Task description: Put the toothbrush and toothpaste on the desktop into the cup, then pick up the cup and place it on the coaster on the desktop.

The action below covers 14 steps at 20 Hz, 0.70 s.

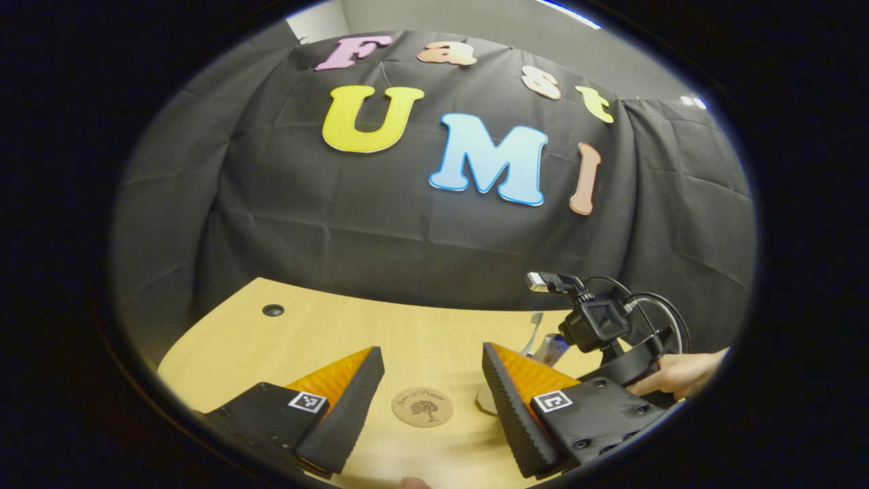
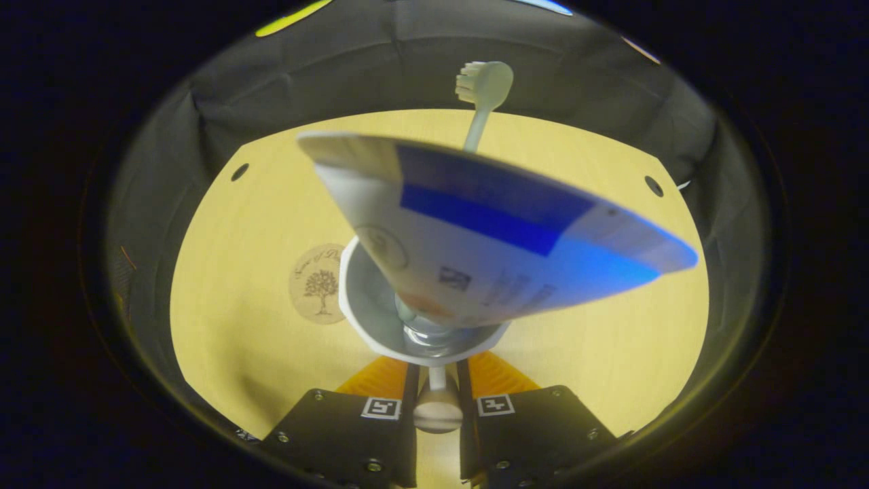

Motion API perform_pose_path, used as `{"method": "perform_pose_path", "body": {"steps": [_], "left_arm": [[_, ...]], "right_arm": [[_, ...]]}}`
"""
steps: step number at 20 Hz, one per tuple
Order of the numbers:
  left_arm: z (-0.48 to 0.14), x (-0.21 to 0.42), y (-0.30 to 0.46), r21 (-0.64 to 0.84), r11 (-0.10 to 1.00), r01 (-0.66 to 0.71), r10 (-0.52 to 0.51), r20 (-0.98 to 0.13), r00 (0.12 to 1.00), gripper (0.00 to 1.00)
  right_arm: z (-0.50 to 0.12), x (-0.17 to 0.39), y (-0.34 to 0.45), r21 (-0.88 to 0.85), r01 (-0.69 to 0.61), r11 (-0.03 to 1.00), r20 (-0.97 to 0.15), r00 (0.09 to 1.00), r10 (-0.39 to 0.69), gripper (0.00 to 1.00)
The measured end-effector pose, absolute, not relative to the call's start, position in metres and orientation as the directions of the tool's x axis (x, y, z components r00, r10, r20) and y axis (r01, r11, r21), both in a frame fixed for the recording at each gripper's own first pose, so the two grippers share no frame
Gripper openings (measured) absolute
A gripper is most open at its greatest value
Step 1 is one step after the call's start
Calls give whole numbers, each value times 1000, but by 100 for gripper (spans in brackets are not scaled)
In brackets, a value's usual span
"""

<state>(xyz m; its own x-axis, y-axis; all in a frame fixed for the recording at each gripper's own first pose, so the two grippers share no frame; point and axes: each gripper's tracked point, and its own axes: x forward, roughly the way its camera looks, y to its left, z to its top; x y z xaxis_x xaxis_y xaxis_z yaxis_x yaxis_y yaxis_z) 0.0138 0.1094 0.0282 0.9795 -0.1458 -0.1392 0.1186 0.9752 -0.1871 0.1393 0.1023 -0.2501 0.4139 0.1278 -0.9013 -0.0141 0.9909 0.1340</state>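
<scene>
A white cup (image 2: pixel 366 305) holds a white and blue toothpaste tube (image 2: pixel 489 251) and a pale toothbrush (image 2: pixel 483 85), head up. My right gripper (image 2: pixel 438 390) is shut on the cup's handle (image 2: pixel 438 411), seen from above. The round cork coaster (image 2: pixel 318 283) lies just left of the cup on the wooden desktop (image 2: pixel 611 339). In the left gripper view the coaster (image 1: pixel 422 406) lies between my left gripper's (image 1: pixel 434 414) wide-open fingers, which hold nothing. Behind its right finger I see a sliver of the cup (image 1: pixel 486 402), the toothbrush (image 1: pixel 535 333), the tube (image 1: pixel 553 350) and the right gripper's body (image 1: pixel 597 326).
A hand (image 1: pixel 679 373) holds the right gripper at the desktop's right side. Small round holes sit in the desktop near its far corners (image 1: pixel 273 310) (image 2: pixel 654 185). The black cloth wall (image 1: pixel 407 224) closes off the back of the desktop.
</scene>
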Motion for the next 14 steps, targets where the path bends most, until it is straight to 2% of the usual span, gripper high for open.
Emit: {"method": "perform_pose_path", "body": {"steps": [14], "left_arm": [[12, -8, 175, -178, 982, 55, -86, -168, 982, 94]], "right_arm": [[-247, 156, 182, 148, -105, 983, -900, 397, 178, 25]]}}
